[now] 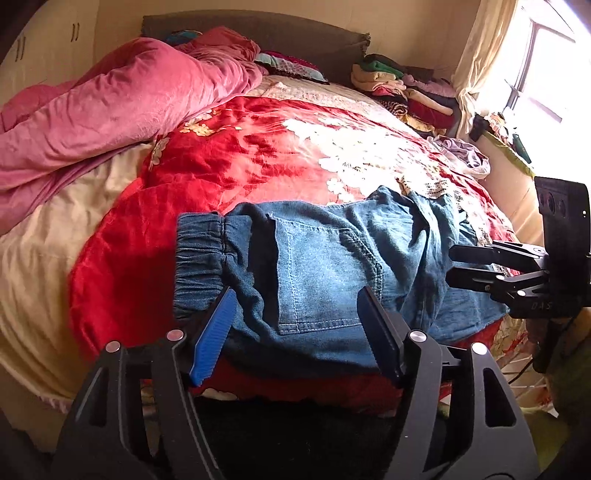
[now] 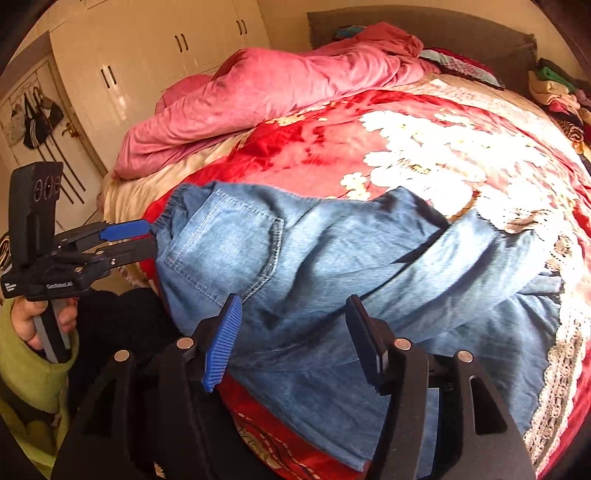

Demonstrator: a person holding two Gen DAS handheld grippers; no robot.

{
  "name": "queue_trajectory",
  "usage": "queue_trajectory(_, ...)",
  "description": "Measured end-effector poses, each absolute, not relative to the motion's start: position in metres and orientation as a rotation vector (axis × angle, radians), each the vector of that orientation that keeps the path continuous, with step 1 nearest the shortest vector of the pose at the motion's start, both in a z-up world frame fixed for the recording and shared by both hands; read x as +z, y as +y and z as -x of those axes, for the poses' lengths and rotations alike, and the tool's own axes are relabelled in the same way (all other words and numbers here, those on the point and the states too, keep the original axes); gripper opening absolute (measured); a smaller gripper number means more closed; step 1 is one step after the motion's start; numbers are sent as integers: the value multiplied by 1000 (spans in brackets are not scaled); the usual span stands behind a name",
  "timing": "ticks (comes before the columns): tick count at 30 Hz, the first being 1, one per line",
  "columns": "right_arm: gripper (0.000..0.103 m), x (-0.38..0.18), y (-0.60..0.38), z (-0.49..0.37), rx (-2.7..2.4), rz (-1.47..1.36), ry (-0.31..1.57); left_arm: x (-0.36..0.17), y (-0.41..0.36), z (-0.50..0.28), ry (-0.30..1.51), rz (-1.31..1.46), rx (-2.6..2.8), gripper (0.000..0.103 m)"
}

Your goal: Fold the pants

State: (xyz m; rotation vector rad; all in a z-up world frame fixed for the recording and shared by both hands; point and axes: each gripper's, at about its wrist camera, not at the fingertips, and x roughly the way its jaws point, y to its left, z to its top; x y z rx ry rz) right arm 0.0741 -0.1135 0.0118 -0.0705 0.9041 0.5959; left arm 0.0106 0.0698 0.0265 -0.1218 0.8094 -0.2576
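Left claw [image 1: 295, 314] released, jaws spread over the waistband end of the pants [image 1: 332, 266], nothing pressed between the pads; blue-ribbed finger [image 1: 214, 339] just by the gathered elastic waistband [image 1: 201, 254], black finger [image 1: 380, 336] near the lower corner of the back pocket [image 1: 317, 273]. Seen from the right wrist view, same claw [image 2: 147, 236] at the waistband edge, gripped by a hand [image 2: 40, 325] in a green sleeve [image 2: 33, 384].

Right claw [image 2: 293, 339] likewise released, fingers apart above the denim of the legs, no cloth caught between them. From the left wrist view, right claw [image 1: 452, 264] at the far right edge of the pants.

Pants folded, lying across the near edge of the bed [image 1: 44, 280], on the red flowered blanket [image 1: 229, 158]; waistband to the left, legs doubled to the right. Pink quilt [image 1: 122, 99] bunched well apart, near the headboard [image 1: 295, 33]. Stack of folded clothes [image 1: 406, 88] at the far corner by the window.
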Motion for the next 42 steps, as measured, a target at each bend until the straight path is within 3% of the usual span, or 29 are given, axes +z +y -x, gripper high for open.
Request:
queue_trajectory(2, 60, 15, -119, -75, 574, 71, 888, 29, 67, -10, 806, 124, -267, 63)
queue_trajectory(4, 69, 19, -125, -75, 553, 68, 871, 30, 62, -10, 808, 120, -277, 64)
queue_trajectory(20, 69, 39, -197, -137, 328, 27, 823, 13, -25, -29, 918, 108, -523, 64)
queue_trajectory(25, 69, 34, -200, -162, 313, 35, 844, -6, -53, -43, 1002, 104, -598, 50)
queue_trajectory(38, 69, 10, -193, -228, 291, 90, 930, -31, -73, -80, 1098, 205, -628, 50)
queue_trajectory(42, 69, -3, -191, -254, 234, 103, 981, -32, -77, -85, 1103, 236, -631, 13)
